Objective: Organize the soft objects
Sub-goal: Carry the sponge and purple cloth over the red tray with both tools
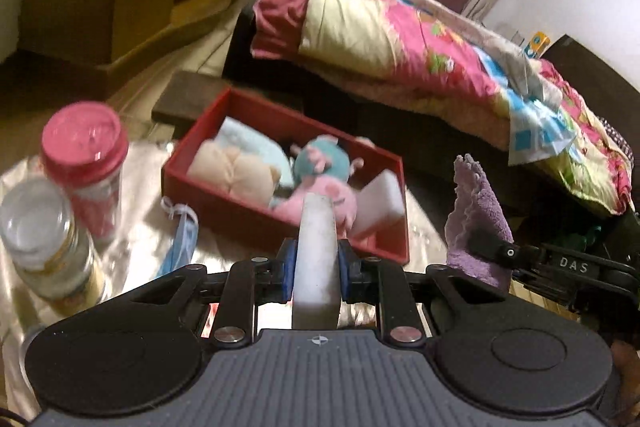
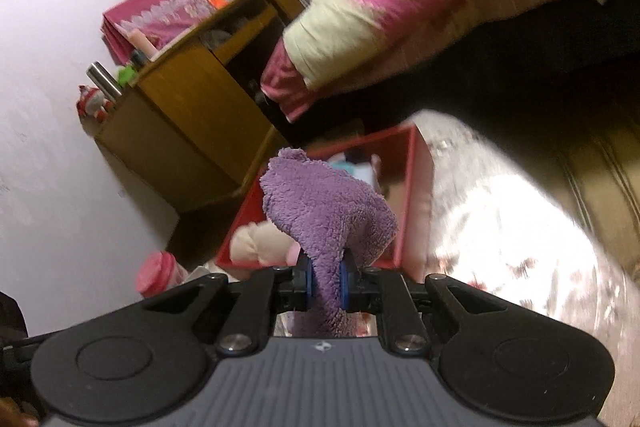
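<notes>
The left gripper [image 1: 316, 267] has its fingers clenched on a white sponge [image 1: 316, 251], probably foam: light and squashy, best pinched mid-body. The right gripper [image 2: 327, 285] grips a purple towel [image 2: 328, 215], limp and fluffy, bunched at a fold and held over the box's near edge. Beyond, the red box [image 1: 256, 217] on the counter [image 1: 424, 227] holds plush toys [image 1: 316, 179] and another sponge [image 1: 380, 201].

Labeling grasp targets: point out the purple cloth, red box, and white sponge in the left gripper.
purple cloth [image 2: 328, 211]: right wrist view, fuzzy bulk above the pads.
red box [image 1: 256, 215]: left wrist view, near wall.
white sponge [image 1: 316, 251]: left wrist view, middle of the clamped slab.
</notes>
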The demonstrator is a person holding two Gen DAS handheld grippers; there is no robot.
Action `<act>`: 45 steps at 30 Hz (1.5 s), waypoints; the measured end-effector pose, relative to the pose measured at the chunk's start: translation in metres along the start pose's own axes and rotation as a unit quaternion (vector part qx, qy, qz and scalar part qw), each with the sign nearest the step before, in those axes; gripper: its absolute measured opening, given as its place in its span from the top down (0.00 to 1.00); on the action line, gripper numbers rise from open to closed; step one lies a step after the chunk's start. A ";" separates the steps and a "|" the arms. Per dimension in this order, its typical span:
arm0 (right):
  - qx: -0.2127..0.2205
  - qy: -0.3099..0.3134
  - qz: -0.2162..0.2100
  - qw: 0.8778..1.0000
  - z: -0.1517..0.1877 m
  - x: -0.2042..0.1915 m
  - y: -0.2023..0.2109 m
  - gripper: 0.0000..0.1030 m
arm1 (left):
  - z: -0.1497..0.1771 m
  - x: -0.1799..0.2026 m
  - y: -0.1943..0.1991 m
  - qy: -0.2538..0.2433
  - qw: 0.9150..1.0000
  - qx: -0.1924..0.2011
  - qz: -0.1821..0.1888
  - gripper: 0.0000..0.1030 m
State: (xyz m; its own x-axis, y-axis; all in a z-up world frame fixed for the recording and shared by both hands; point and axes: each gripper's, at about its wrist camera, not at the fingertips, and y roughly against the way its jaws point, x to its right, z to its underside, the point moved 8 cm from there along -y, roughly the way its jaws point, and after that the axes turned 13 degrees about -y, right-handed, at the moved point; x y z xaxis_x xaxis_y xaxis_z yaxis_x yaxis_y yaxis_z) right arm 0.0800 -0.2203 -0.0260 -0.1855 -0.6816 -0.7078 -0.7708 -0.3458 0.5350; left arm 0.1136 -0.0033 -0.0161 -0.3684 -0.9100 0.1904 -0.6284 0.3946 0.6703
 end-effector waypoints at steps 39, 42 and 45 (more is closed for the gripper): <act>-0.025 0.053 0.019 0.998 -0.025 -0.021 -0.072 1.00 | 0.032 -0.023 -0.067 -0.130 0.971 -0.153 -0.130 0.33; -0.037 0.054 0.016 0.998 -0.016 -0.022 -0.071 1.00 | 0.045 -0.018 -0.088 -0.173 0.958 -0.179 -0.141 0.33; -0.041 0.061 0.013 0.997 -0.009 -0.024 -0.069 1.00 | 0.063 -0.025 -0.107 -0.195 0.942 -0.224 -0.155 0.35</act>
State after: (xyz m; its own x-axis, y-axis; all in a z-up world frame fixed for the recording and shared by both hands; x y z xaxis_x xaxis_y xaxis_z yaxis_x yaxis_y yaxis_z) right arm 0.1429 -0.1861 -0.0414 -0.1248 -0.7623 -0.6350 -0.7128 -0.3763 0.5918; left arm 0.1470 -0.0146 -0.1375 -0.4930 -0.8227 -0.2830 -0.4274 -0.0543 0.9024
